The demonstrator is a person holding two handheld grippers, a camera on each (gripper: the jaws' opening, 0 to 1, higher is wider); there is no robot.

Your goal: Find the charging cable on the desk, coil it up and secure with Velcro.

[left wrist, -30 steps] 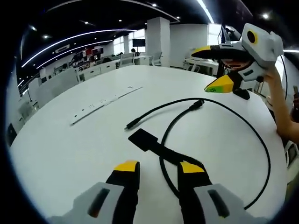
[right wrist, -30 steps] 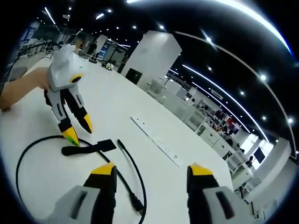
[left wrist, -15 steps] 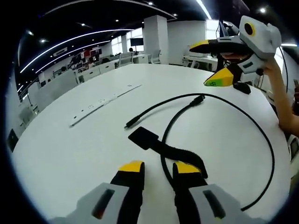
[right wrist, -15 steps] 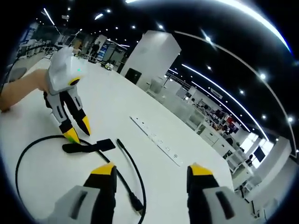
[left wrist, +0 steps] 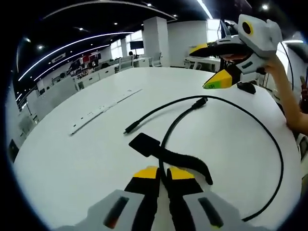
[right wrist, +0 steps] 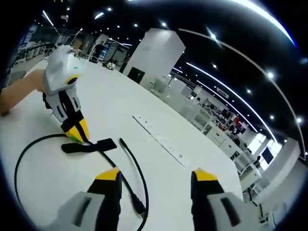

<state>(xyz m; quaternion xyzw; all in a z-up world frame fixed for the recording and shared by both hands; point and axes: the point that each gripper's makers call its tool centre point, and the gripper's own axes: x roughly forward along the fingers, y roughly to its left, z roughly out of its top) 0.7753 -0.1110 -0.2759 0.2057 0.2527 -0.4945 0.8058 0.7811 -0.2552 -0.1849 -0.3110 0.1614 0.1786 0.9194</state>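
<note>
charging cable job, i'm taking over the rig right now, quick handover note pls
Left gripper: jaws closed on the charging cable right beside its Velcro strap, low on the white desk.
Right gripper: open, held above the desk, holding nothing.
Cable: lies in one wide loose loop, both plug ends free near the strap.
Done: cable found and gripped.
Left: coil the loop tight, wrap the strap around it and press it shut.

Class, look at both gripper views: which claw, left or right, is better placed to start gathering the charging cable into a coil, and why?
Probably the left. The left claw is down at the desk, jaws nearly shut around the charging cable beside the Velcro strap. The right claw is open and above the desk, holding nothing.
</note>
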